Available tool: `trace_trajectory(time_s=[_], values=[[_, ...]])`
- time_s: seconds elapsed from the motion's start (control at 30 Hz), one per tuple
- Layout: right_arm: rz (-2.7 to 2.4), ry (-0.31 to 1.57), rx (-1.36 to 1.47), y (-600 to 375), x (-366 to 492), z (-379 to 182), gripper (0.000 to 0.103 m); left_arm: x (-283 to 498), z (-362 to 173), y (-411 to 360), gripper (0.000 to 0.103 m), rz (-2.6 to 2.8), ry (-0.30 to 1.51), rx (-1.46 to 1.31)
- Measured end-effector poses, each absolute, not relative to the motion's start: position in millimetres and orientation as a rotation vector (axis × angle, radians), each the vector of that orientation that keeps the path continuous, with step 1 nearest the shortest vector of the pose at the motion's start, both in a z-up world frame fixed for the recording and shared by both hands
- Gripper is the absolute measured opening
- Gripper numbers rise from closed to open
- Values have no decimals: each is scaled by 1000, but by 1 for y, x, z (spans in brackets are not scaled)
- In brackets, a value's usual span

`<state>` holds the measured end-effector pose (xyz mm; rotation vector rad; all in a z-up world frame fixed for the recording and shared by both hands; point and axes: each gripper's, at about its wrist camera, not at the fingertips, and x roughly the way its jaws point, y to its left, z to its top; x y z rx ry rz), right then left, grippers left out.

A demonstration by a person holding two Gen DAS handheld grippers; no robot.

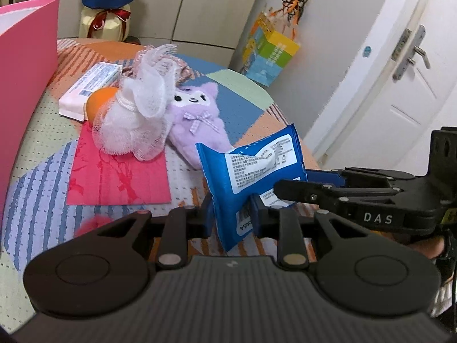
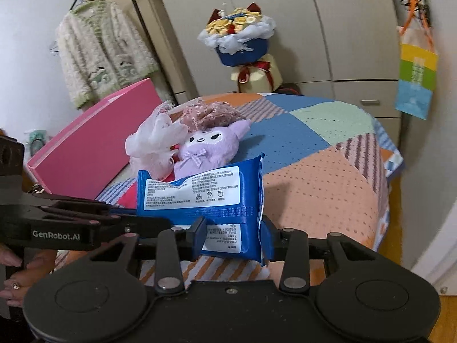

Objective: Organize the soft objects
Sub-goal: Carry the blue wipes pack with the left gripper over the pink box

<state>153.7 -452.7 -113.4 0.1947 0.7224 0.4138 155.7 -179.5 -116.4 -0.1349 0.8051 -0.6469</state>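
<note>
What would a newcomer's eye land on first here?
The blue wipes pack, raised over the patchwork bed and pinched by both the left hand-held gripper and the right hand-held gripper. Behind it lie a purple plush and a white mesh pouf, with a pink box at the bed's left edge.

We see a glossy, crinkled plastic wipes pack (image 1: 251, 177), a fuzzy purple plush toy (image 1: 197, 114), a white netted mesh pouf (image 1: 137, 120), a woven patchwork cloth cover (image 2: 328, 177), matt black plastic grippers (image 2: 232, 237), and a smooth pink box (image 2: 94, 148).
</note>
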Motion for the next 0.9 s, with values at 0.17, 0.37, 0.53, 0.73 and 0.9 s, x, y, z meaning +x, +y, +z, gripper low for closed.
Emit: trace_trajectory(time_s=[0.17,0.37,0.53,0.73,0.9], values=[[359,751,231,-448,133,-101,58,148,-103,-172,24,-724,852,-148],[317,785,229,-432,113,-81,68,136,-86,-163,24,-776,880,-134],[307,802,198,-413,95,-65,73,128,-74,-146,24,-805,913,-128],[315,814,156,-388,76,-46,76,119,-63,-121,24,-828,972,-149],[322,844,128,-366,66,-32,76,110,-54,-97,24,-846,1001,-150]])
